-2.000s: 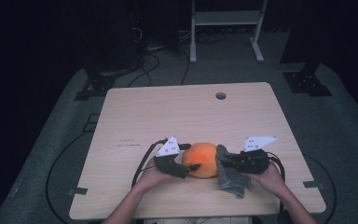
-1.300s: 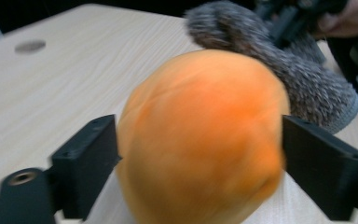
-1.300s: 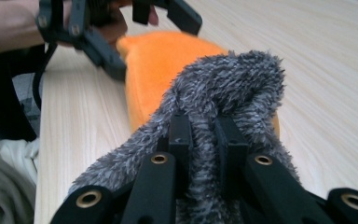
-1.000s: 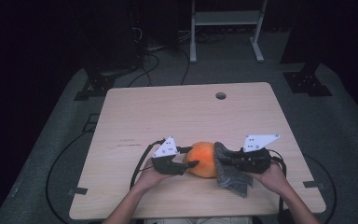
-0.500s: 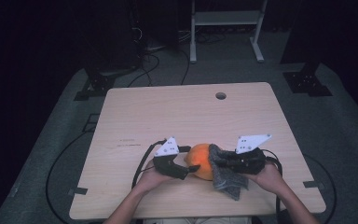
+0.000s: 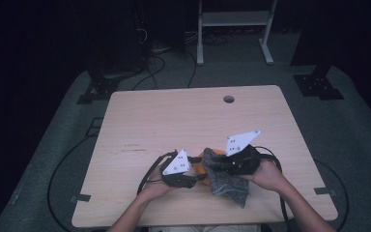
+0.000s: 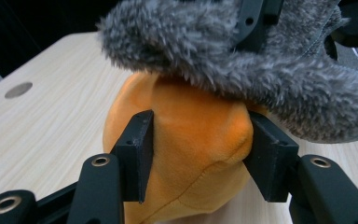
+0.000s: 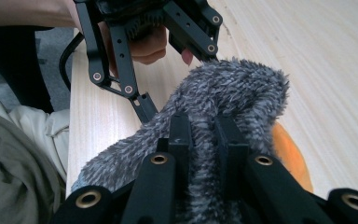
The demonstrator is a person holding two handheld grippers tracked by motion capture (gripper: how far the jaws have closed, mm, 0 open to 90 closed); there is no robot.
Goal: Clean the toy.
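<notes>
Item: round orange plush ball point(image 7: 191, 154), clamped in your left gripper point(image 7: 200, 154); right gripper point(image 8: 205, 140) pinches grey furry cloth point(image 8: 233, 93). Drape it slowly, both grips firm.

Furry cloth point(image 6: 228, 180) drapes over plush toy point(image 6: 200, 166) near table point(image 6: 174, 116) front edge
</notes>
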